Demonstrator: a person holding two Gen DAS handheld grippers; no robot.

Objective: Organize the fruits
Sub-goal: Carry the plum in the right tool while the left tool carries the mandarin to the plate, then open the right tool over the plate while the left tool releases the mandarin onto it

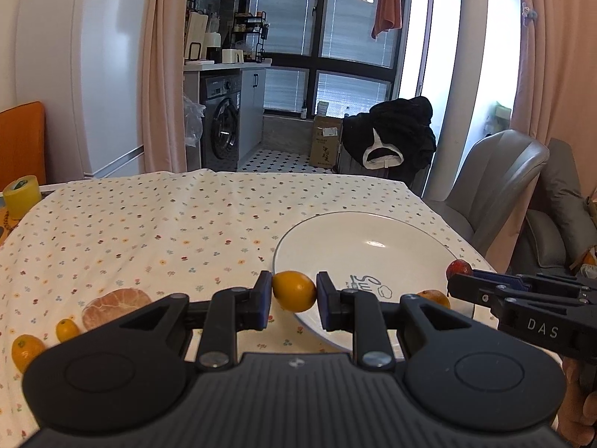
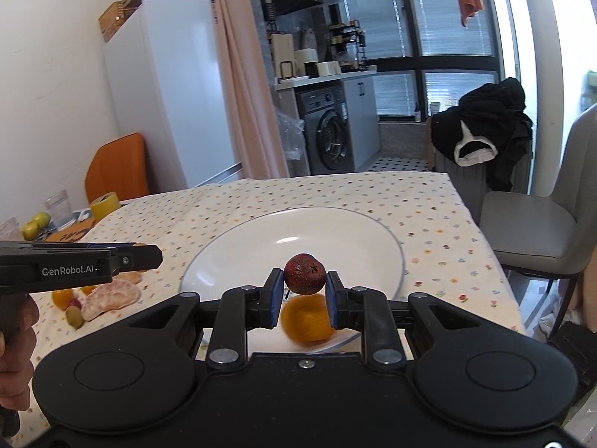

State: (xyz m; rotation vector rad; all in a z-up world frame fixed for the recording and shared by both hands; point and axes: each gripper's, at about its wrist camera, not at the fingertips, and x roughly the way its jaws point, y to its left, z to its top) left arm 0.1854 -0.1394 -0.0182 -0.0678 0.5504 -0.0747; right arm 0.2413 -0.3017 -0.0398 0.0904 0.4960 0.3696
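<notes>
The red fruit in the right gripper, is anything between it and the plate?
An orange fruit already sits on the plate's near edge, directly beneath the red fruit that the right gripper holds. The plate's centre and far side look bare.

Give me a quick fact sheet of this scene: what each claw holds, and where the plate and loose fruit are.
left gripper: shut on a small orange fruit
right gripper: shut on a dark red fruit
plate: white, on the floral tablecloth
orange on plate: below the red fruit, blurred
loose fruit: peeled citrus and small oranges, left of the plate
</notes>
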